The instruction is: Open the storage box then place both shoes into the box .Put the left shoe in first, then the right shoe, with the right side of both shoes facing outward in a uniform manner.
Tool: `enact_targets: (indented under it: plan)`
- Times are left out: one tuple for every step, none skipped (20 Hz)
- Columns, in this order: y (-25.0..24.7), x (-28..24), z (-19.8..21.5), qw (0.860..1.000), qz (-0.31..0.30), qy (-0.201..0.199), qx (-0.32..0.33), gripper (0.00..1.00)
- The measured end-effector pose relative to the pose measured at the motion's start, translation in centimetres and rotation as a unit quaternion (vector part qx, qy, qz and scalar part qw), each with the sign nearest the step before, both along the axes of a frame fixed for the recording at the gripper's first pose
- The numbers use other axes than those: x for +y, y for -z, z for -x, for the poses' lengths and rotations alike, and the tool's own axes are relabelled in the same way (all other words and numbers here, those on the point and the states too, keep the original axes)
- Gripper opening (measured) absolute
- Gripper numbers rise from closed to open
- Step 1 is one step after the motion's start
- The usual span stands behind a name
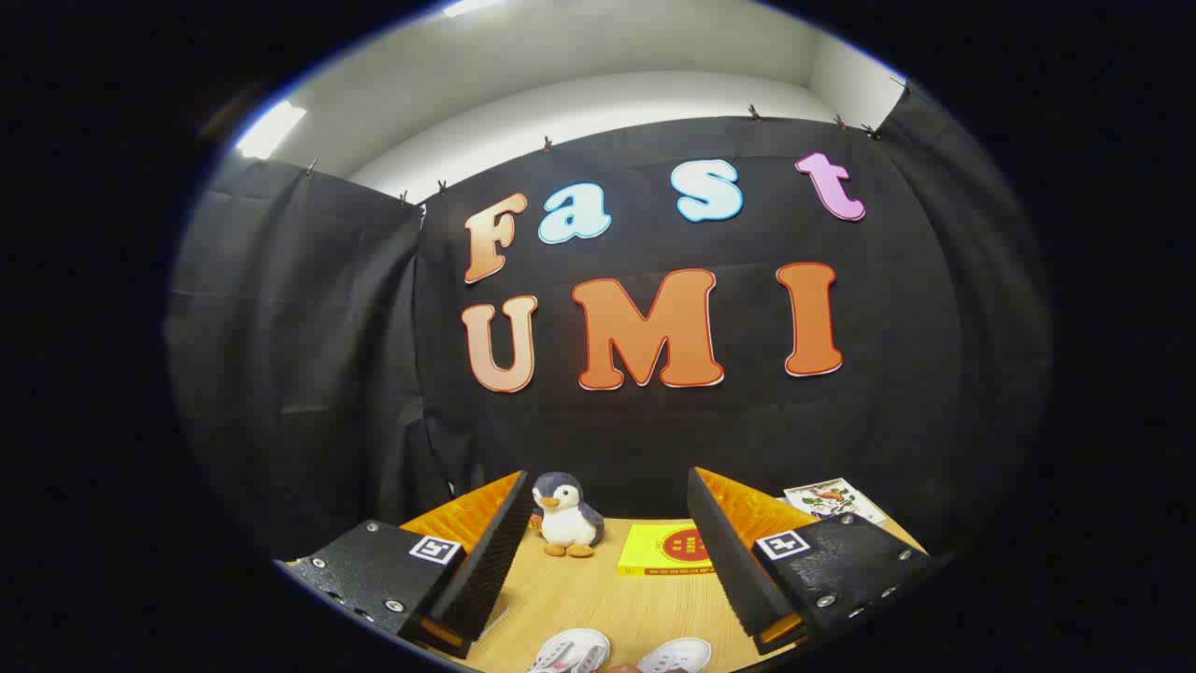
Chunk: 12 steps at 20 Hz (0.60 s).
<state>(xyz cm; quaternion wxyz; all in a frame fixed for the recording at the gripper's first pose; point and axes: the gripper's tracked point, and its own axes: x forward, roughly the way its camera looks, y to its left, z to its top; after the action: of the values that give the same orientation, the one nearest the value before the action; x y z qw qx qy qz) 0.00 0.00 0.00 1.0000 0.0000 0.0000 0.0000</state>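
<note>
We've got the tongs (pixel 603 561) spread wide w/ nothing between them, held high over the tabletop (pixel 598 589), prob. to survey before starting. Both shoes (pixel 621 652) sit side by side near us, between and below the fingers; plush penguin (pixel 566 528) & yellow book (pixel 668 550) lie farther off by the far wall.

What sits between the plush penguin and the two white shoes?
Only bare wooden tabletop, seen in the gripper view between the open fingers, from penguin to shoes.
</note>
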Motion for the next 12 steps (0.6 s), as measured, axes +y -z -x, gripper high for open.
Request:
enact_targets:
  plan:
    - [0.3, 0.1, 0.0, 1.0, 0.0, 0.0, 0.003, 0.99]
    - [0.7, 0.1, 0.0, 1.0, 0.0, 0.004, 0.005, 0.99]
    - [0.9, 0.1, 0.1, 1.0, -0.002, 0.008, 0.008, 0.99]
    - [1.0, 0.0, 0.1, 1.0, -0.005, 0.012, 0.007, 0.99]
    - [1.0, 0.0, 0.2, 1.0, -0.005, 0.015, 0.004, 0.99]
    - [0.7, -0.2, 0.2, 1.0, -0.002, 0.019, -0.004, 0.99]
    - [0.3, -0.5, 0.3, 1.0, 0.005, 0.025, -0.012, 0.99]
    - [0.1, -0.6, 0.4, 0.999, 0.012, 0.029, -0.019, 0.99]
    - [0.1, -0.8, 0.4, 0.999, 0.018, 0.033, -0.023, 0.99]
    - [0.1, -0.9, 0.4, 0.999, 0.022, 0.037, -0.025, 0.99]
    - [0.1, -1.0, 0.4, 0.998, 0.026, 0.04, -0.027, 0.99]
    - [0.1, -1.1, 0.5, 0.998, 0.028, 0.045, -0.03, 0.99]
